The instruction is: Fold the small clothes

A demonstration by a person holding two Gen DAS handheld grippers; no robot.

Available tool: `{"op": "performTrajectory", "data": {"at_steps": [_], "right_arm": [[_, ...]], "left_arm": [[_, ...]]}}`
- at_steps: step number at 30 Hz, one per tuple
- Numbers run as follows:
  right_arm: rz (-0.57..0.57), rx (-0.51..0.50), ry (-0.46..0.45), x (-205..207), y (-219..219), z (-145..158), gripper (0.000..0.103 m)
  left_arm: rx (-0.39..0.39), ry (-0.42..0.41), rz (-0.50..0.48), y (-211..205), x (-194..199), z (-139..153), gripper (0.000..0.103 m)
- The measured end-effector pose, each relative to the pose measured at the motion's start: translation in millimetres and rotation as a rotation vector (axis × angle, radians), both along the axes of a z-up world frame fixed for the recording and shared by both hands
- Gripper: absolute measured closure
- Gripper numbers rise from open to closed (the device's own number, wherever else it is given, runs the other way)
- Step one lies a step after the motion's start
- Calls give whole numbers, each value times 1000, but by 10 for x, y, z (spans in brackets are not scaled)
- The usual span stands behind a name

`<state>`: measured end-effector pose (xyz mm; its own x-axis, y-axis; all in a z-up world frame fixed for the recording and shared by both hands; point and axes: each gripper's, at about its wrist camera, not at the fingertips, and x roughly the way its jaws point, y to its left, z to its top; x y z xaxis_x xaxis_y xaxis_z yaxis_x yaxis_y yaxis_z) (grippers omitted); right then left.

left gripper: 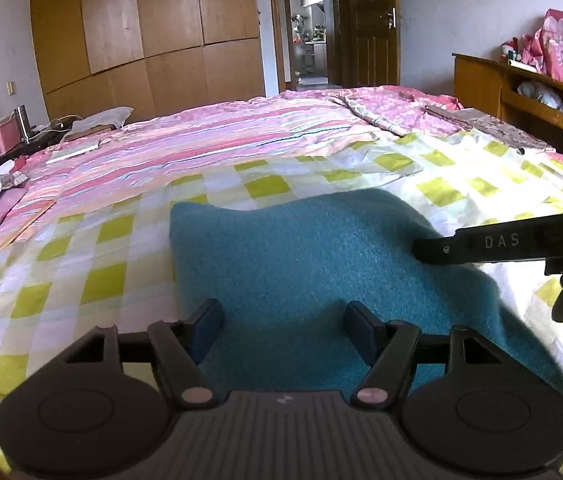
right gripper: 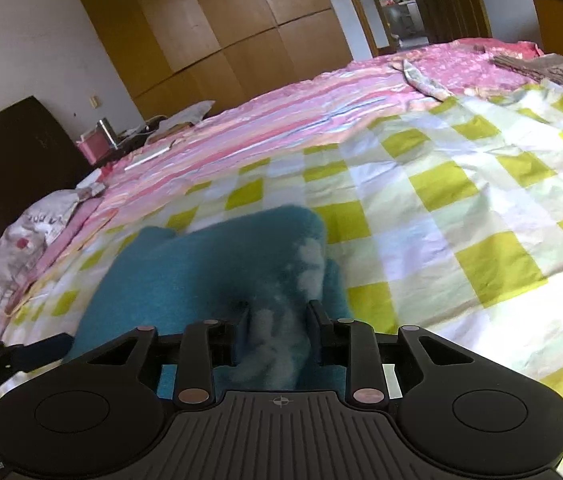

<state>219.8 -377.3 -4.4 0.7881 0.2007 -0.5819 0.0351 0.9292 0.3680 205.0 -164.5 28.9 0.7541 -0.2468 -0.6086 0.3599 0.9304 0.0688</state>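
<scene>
A small teal fleece garment (left gripper: 313,264) lies on the green-and-white checked sheet (left gripper: 93,256) of the bed. My left gripper (left gripper: 283,326) is open just above its near part, one finger on each side, holding nothing. My right gripper (right gripper: 279,320) is shut on a raised fold of the same teal garment (right gripper: 209,276), with its pale inner side showing between the fingers. In the left wrist view the right gripper (left gripper: 421,250) comes in from the right at the garment's right edge.
A pink striped cover (left gripper: 209,140) covers the far half of the bed. A pillow (right gripper: 13,248) lies at the left. A wooden wardrobe (left gripper: 149,28), an open door (left gripper: 309,24) and a wooden shelf unit (left gripper: 529,92) stand beyond the bed.
</scene>
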Motion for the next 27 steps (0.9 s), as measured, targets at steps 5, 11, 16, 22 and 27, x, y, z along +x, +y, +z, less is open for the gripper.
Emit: {"op": "performTrajectory", "data": {"at_steps": [5,11,16,22,27], "right_arm": [[-18,-5,-3,-50,16,-10,69],[-19,-28,-23,-229,89,150,69],[-37,-45,-22,-388,64,227,68],[-63,-121,-13,-458,160,266,68],[-95,-178,-10,-564,226,277,68]], "left_arm": [[8,20,30,-9,-20,27,28],[19,14,68,26,-161,88,28],[40,30,77,30,-234,30,28],[67,35,86,-3,-256,1,27],[72,45,91,8,-331,16,27]]}}
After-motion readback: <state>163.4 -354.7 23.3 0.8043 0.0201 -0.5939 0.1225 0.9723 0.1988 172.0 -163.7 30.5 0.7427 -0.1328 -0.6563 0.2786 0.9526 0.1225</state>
